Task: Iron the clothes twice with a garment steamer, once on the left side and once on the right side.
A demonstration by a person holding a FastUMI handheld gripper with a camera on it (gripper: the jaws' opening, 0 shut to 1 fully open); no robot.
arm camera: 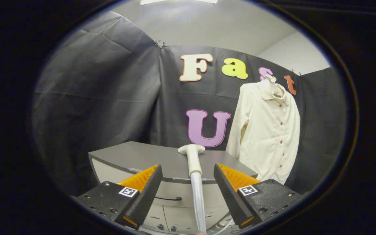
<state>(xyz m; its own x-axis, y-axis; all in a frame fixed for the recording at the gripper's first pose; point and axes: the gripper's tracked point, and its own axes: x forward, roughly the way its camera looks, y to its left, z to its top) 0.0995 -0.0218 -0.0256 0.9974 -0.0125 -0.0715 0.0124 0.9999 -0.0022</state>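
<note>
Tongs (pixel 186 182) stand wide apart, both fingers clear of everything — nothing is gripped. Between them runs the garment steamer's hose (pixel 198 202), rising to the white steamer head (pixel 192 156), which lies on the grey cabinet (pixel 132 156) just ahead of the fingertips, touching neither finger. Beyond the cabinet and off to its right, a cream button-front shirt (pixel 266 130) hangs on a hanger against the black cloth wall — well past the fingers.

Cream shirt (pixel 266 130) with red buttons, white steamer (pixel 193 158), grey cabinet (pixel 135 156).
</note>
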